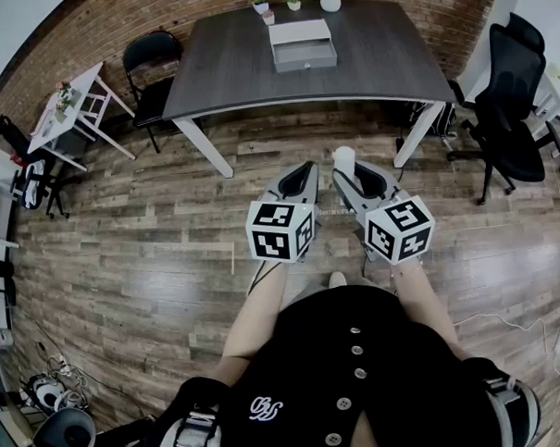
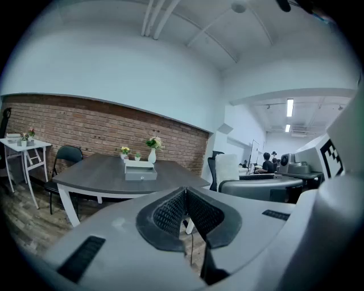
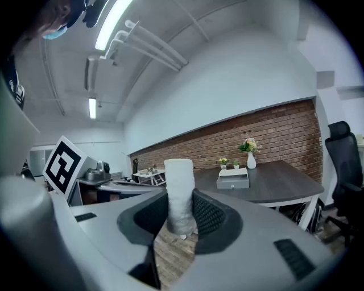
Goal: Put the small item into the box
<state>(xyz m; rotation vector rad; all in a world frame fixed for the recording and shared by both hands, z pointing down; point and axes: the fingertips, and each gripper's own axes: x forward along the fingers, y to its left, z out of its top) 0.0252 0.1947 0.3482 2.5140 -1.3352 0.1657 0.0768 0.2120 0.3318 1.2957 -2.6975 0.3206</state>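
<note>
Right gripper view: my right gripper has its jaws clamped on the small item, a white fuzzy roll. It stands upright, long axis poking up past the jaw tips, lower end pinched between the pads

Left gripper view: my left gripper has its jaws pressed together with nothing between them, just floor showing behind

Head view: both grippers are held out in front of me over the wood floor, side by side, the left gripper just beside the right gripper. The item shows as a white cap at the right jaw tips

The box is grey with a drawer-like front and sits on the dark bench, near its far edge, by a vase and small plants. It's well apart from my jaws, straight ahead across the floor. In the right gripper view the box lies a bit right of the roll. Can't tell if it's open from here

Judgement: carry stage, item not yet in. Neither gripper is clearly nearer the box, but the right one has the load, so it has to travel forward to the bench and come over the box, left free to steady it
</note>
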